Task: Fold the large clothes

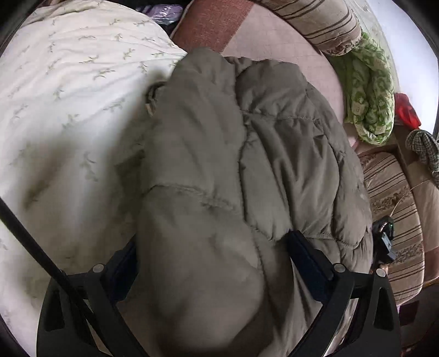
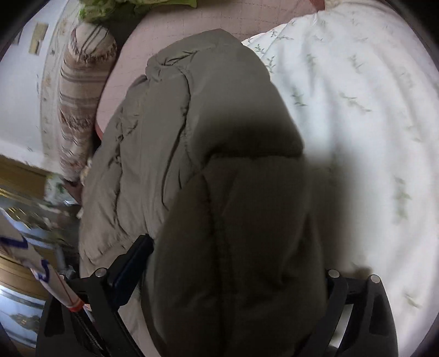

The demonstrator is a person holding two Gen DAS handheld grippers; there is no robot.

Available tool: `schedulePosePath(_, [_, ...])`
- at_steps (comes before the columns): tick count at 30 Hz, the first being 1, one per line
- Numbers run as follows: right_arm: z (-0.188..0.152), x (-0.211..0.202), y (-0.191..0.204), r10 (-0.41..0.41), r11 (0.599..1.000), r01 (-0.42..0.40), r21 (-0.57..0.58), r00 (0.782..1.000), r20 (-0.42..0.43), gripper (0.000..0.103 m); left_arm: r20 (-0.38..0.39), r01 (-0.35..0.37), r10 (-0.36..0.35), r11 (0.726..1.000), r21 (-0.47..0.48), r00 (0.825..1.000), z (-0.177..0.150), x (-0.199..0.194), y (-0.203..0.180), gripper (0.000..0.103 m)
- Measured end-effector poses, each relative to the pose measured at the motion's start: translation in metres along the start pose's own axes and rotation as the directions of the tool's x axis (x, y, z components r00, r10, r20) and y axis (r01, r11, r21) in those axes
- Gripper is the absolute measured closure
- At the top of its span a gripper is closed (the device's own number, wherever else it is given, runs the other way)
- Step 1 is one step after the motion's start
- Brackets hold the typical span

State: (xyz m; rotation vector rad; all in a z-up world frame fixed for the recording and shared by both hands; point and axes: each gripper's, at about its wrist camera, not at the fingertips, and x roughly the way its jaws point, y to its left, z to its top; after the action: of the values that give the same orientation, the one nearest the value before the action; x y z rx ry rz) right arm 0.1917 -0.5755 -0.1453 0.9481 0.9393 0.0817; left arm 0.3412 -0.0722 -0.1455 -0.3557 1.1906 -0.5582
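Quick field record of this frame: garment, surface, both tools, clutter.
garment: bulky olive-grey quilted padded jacket, bunched, on the bed
surface: white leaf-print quilt beside it, over a pink sheet
left tool: jaws wide, a jacket fold between them; grip unclear
right tool: jaws wide, a jacket fold between them; grip unclear
clutter: green-and-white patterned cloth at the bed edge

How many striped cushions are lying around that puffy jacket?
2. One striped cushion lies at the far end of the bed beyond the jacket; another striped cushion sits beside the jacket's edge. Others may be hidden.
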Motion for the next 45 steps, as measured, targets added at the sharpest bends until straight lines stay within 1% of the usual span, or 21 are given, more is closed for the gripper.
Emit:
schedulePosePath(3, [-0.008, -0.011, 0.006, 0.045, 0.999, -0.045, 0.021, 0.999, 0.008, 0.031, 0.012, 0.023, -0.023, 0.999, 0.029, 1.000, -0.008, -0.019, -0.017, 0.035])
schedulePosePath(5, [-0.020, -0.029, 0.016, 0.089, 0.996, -0.089, 0.015, 0.996, 0.009, 0.044, 0.013, 0.004, -0.005, 0.998, 0.060, 1.000, -0.019, -0.037, -0.033, 0.036])
schedulePosePath(8, [-0.037, -0.057, 0.028, 0.164, 0.987, -0.164, 0.000, 0.986, 0.014, 0.047, -0.002, -0.012, 0.012, 0.996, 0.092, 1.000, -0.033, -0.059, -0.045, 0.036])
schedulePosePath(11, [-0.049, -0.059, 0.028, 0.087, 0.996, -0.086, -0.031, 0.996, 0.023, 0.044, -0.008, -0.098, 0.099, 0.990, 0.102, 0.995, -0.046, -0.058, -0.045, 0.034])
schedulePosePath(12, [-0.050, -0.054, 0.025, 0.034, 0.999, -0.033, -0.035, 0.999, 0.028, 0.040, -0.010, -0.145, 0.147, 0.983, 0.108, 0.989, -0.047, -0.050, -0.042, 0.026])
schedulePosePath(14, [-0.049, -0.039, 0.009, -0.058, 0.998, 0.057, 0.015, 0.997, 0.054, 0.017, 0.011, -0.187, 0.187, 0.978, 0.093, 0.982, -0.048, -0.041, -0.037, 0.020])
schedulePosePath(15, [-0.050, -0.037, 0.001, -0.071, 0.996, 0.066, 0.054, 0.994, 0.078, 0.011, 0.021, -0.184, 0.183, 0.980, 0.069, 0.983, -0.048, -0.041, -0.035, 0.021])
schedulePosePath(18, [-0.055, -0.049, -0.003, -0.095, 0.987, 0.074, 0.141, 0.983, 0.155, 0.009, 0.086, -0.232, 0.226, 0.970, 0.069, 0.970, -0.053, -0.060, -0.047, 0.021])
schedulePosePath(20, [-0.061, -0.075, 0.011, -0.180, 0.981, 0.158, 0.109, 0.954, 0.239, 0.009, 0.146, -0.293, 0.276, 0.949, 0.118, 0.950, -0.060, -0.078, -0.059, 0.021])
schedulePosePath(21, [-0.063, -0.085, 0.016, -0.214, 0.976, 0.194, 0.098, 0.938, 0.271, 0.009, 0.187, -0.331, 0.303, 0.933, 0.139, 0.934, -0.065, -0.089, -0.067, 0.021])
schedulePosePath(23, [-0.073, -0.117, 0.034, -0.307, 0.951, 0.300, 0.078, 0.880, 0.363, 0.009, 0.277, -0.404, 0.350, 0.899, 0.171, 0.895, -0.079, -0.111, -0.080, 0.021])
schedulePosePath(26, [-0.087, -0.137, 0.077, -0.331, 0.929, 0.370, -0.013, 0.846, 0.418, 0.009, 0.408, -0.491, 0.395, 0.856, 0.162, 0.823, -0.097, -0.149, -0.096, 0.021])
schedulePosePath(27, [-0.091, -0.139, 0.088, -0.322, 0.926, 0.374, -0.045, 0.847, 0.423, 0.009, 0.446, -0.504, 0.397, 0.850, 0.150, 0.802, -0.104, -0.163, -0.099, 0.021])
schedulePosePath(29, [-0.113, -0.133, 0.124, -0.258, 0.924, 0.345, -0.165, 0.880, 0.398, 0.011, 0.512, -0.540, 0.420, 0.835, 0.105, 0.749, -0.119, -0.185, -0.107, 0.021])
schedulePosePath(30, [-0.121, -0.124, 0.137, -0.237, 0.921, 0.330, -0.207, 0.896, 0.375, 0.012, 0.543, -0.565, 0.442, 0.822, 0.074, 0.714, -0.127, -0.196, -0.111, 0.020])
schedulePosePath(31, [-0.134, -0.113, 0.154, -0.207, 0.914, 0.306, -0.267, 0.917, 0.341, 0.018, 0.576, -0.597, 0.475, 0.802, 0.029, 0.665, -0.138, -0.209, -0.116, 0.020])
schedulePosePath(34, [-0.172, -0.056, 0.211, -0.154, 0.867, 0.235, -0.440, 0.965, 0.212, 0.043, 0.637, -0.665, 0.552, 0.743, -0.082, 0.538, -0.159, -0.236, -0.130, 0.013])
schedulePosePath(35, [-0.186, -0.041, 0.220, -0.151, 0.849, 0.221, -0.479, 0.972, 0.181, 0.052, 0.661, -0.660, 0.547, 0.744, -0.104, 0.513, -0.168, -0.249, -0.131, 0.012])
schedulePosePath(39, [-0.223, 0.052, 0.258, -0.180, 0.798, 0.185, -0.574, 0.981, 0.066, 0.055, 0.697, -0.642, 0.555, 0.746, -0.175, 0.454, -0.190, -0.277, -0.133, 0.012])
schedulePosePath(43, [-0.211, 0.116, 0.272, -0.295, 0.771, 0.332, -0.543, 0.943, 0.156, 0.051, 0.711, -0.684, 0.596, 0.695, -0.224, 0.374, -0.205, -0.290, -0.135, 0.012])
schedulePosePath(45, [-0.206, 0.117, 0.274, -0.297, 0.783, 0.350, -0.514, 0.937, 0.186, 0.050, 0.718, -0.691, 0.601, 0.684, -0.235, 0.351, -0.211, -0.294, -0.136, 0.011])
